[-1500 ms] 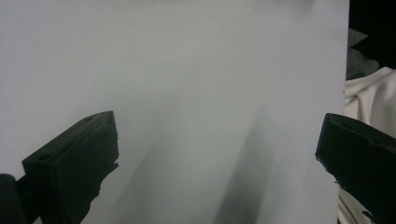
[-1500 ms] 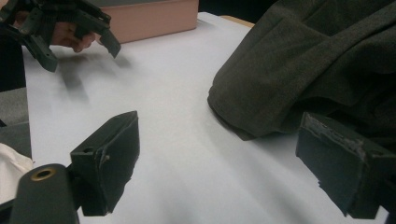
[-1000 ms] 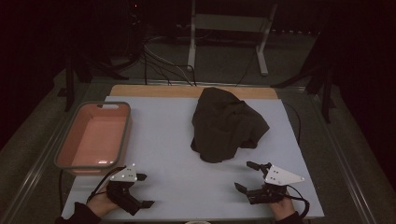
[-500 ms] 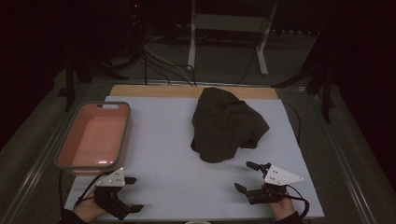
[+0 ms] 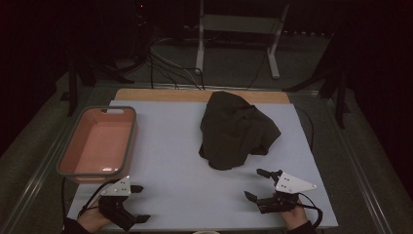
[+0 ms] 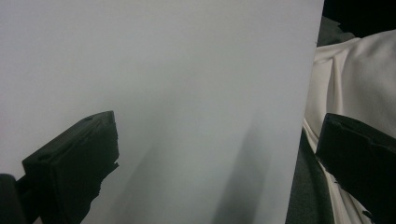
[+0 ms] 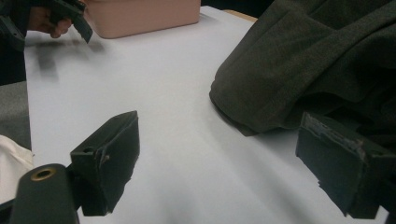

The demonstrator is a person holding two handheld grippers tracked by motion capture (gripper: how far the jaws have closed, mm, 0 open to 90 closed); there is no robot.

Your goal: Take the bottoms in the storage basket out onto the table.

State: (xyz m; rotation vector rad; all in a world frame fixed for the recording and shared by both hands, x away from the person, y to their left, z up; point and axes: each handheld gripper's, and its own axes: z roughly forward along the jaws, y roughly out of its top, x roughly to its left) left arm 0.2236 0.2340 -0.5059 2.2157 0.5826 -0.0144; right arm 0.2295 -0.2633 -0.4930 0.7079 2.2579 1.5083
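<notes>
A crumpled dark cloth [image 5: 237,130] lies at the centre of the high view on the white table [image 5: 175,161]. The right gripper [image 5: 257,184], lower right, has its jaws spread wide just below the cloth, apart from it. The left gripper [image 5: 140,203], lower left below the pink tub [image 5: 100,142], also gapes empty.

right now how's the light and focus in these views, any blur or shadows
High view: dim, surroundings nearly black, the dark cloth losing fold detail. Left gripper view: bright table, soft shadow streaks, blurred black jaws. Right gripper view: cloth sharp, near jaws soft, the left tool smeared, casting a blurred shadow beside the pink tub.
</notes>
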